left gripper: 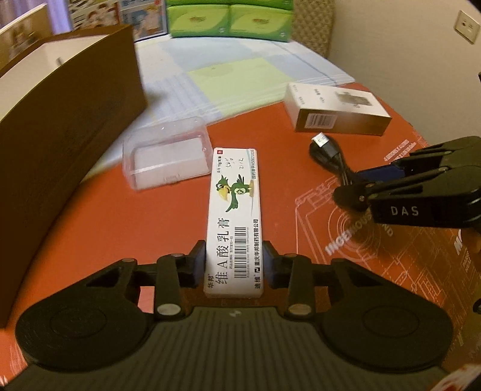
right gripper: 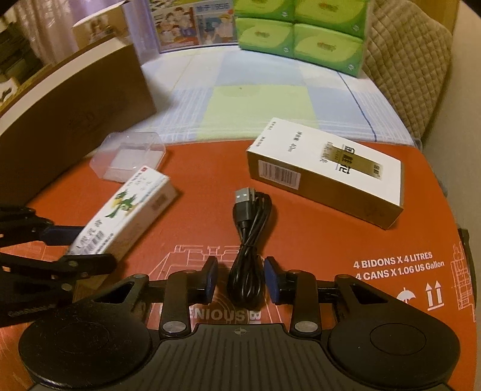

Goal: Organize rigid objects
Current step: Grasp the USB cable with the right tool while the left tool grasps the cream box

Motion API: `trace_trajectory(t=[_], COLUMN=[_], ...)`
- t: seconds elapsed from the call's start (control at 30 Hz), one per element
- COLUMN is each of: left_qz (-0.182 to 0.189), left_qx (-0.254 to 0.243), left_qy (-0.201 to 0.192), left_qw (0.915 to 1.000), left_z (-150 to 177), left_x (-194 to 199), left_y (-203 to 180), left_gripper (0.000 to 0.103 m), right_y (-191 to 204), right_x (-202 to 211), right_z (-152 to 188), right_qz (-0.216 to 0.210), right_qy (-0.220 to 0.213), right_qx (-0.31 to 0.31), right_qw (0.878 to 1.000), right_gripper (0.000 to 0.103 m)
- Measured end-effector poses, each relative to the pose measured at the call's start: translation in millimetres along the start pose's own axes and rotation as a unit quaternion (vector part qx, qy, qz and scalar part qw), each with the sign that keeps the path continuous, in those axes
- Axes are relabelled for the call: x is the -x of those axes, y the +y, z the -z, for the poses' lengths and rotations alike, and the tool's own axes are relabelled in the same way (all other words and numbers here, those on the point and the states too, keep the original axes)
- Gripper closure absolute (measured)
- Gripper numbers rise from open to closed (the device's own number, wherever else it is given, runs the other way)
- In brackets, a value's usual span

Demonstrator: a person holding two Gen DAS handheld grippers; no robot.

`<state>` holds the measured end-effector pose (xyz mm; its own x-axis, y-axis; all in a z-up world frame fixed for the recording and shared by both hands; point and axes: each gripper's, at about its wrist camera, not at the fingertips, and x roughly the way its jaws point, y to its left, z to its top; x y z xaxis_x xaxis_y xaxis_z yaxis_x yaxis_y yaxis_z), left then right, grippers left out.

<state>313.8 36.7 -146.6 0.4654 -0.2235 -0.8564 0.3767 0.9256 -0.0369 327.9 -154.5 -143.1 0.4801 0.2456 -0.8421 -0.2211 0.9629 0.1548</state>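
A red-orange printed cardboard sheet (right gripper: pixel 330 240) covers the near part of the counter, and beyond it lies a pale checked cloth (right gripper: pixel 258 99) in blue and green squares. At the back stand stacked green tissue packs (right gripper: pixel 300 33), a colourful picture box (right gripper: pixel 192 24) and a quilted beige cushion (right gripper: pixel 412 69). A large brown box (left gripper: pixel 69 132) with a white inside runs along the left edge.

The left tongs (left gripper: pixel 234 264) are clamped on the near end of a long white ointment carton (left gripper: pixel 234 216), both blue pads pressed against its sides. The carton lies flat on the red sheet, pointing away, printed with a green cartoon bird, a barcode and the large characters 维A酸乳膏. Just beside its far left corner sits a clear plastic case (left gripper: pixel 165 156), touching or nearly touching it; I cannot tell which.

The right tongs (right gripper: pixel 240 279) stand slightly apart on either side of a coiled black USB cable (right gripper: pixel 249 228); the pads flank the bundle with a small gap on each side, not pressing it. The cable's plug points away toward a white and gold box (right gripper: pixel 327 174) that lies flat, well apart from the carton, with a barcode on its side.

In the left wrist view the right tool's arm reads "DAS". The red sheet bears "4 BIDONS X 4 LITRES", "4 CANS X 1.06 US Gallon", part of "INGENIOUS", and umbrella and up-arrow marks.
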Motion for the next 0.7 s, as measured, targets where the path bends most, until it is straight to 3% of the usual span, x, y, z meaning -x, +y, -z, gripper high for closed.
trace_trajectory(t=[0.07, 0.27, 0.37, 0.5, 0.7], left_qz=[-0.004, -0.005, -0.005, -0.013, -0.026], left_qx=[0.010, 0.012, 0.016, 0.014, 0.011], left_qy=[0.004, 0.017, 0.013, 0.010, 0.013], left_qw=[0.9999, 0.9998, 0.9998, 0.9998, 0.9995], left_z=[5.5, 12.2, 6.3, -5.7, -17.7], left_x=[4.1, 12.5, 12.8, 6.4, -7.9], left_y=[-0.6, -7.7, -8.0, -11.4, -15.1], left_gripper=[0.069, 0.067, 0.061, 0.058, 0.059], right_y=[2.2, 6.2, 2.9, -5.5, -7.8], right_x=[2.1, 13.0, 15.4, 12.2, 7.0], right_z=[3.8, 24.0, 28.0, 21.0, 10.5], right_qz=[-0.005, -0.026, -0.024, -0.012, -0.012], right_qy=[0.002, 0.015, 0.019, 0.015, -0.002], right_qx=[0.014, 0.047, 0.038, -0.001, -0.009], right_qw=[1.000, 0.998, 0.999, 1.000, 1.000], right_gripper=[0.082, 0.083, 0.082, 0.064, 0.062])
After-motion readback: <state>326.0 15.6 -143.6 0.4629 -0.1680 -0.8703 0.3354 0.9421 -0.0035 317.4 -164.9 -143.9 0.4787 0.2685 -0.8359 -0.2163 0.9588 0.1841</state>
